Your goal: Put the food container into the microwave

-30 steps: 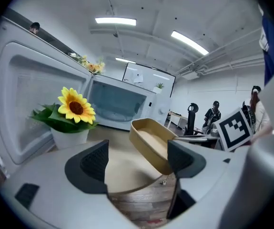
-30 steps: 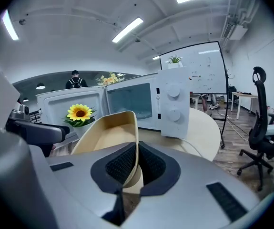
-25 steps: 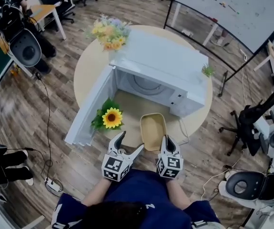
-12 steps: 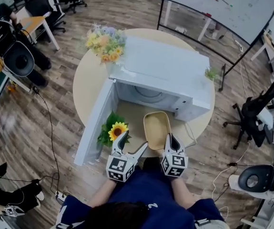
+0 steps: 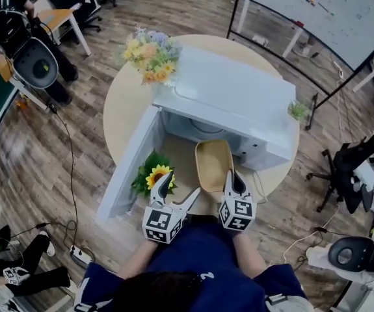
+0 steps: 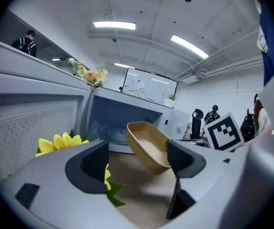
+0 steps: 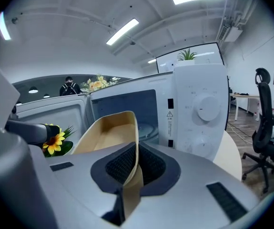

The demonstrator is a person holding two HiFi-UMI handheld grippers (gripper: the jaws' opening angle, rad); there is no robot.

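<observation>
An open office with a wood floor surrounds a round counter. On it stands a white microwave, its door swung wide toward 7 o'clock.

From the head view, a bouquet sits at the counter's 11 o'clock and a sunflower lies beside the door. The tan food container is off the counter just in front of the cavity mouth, its long axis pointing to 12 o'clock. The right tool is at its near rim. The left tool hangs just beside the container at its 8 o'clock. Whether the far end has crossed the sill is hard to tell from here.

In the left gripper view, this tool's jaws stand wide apart with nothing between them. Beyond them the container tilts in the air, with the glass turntable behind it.

In the right gripper view, the jaws are pinched on the container's thin side wall. The control panel lies at 2 o'clock.

The step in hand looks like the carry-in. The next move probably calls for pushing toward 12 o'clock, levelling the container, lowering it onto the turntable and then letting go.
</observation>
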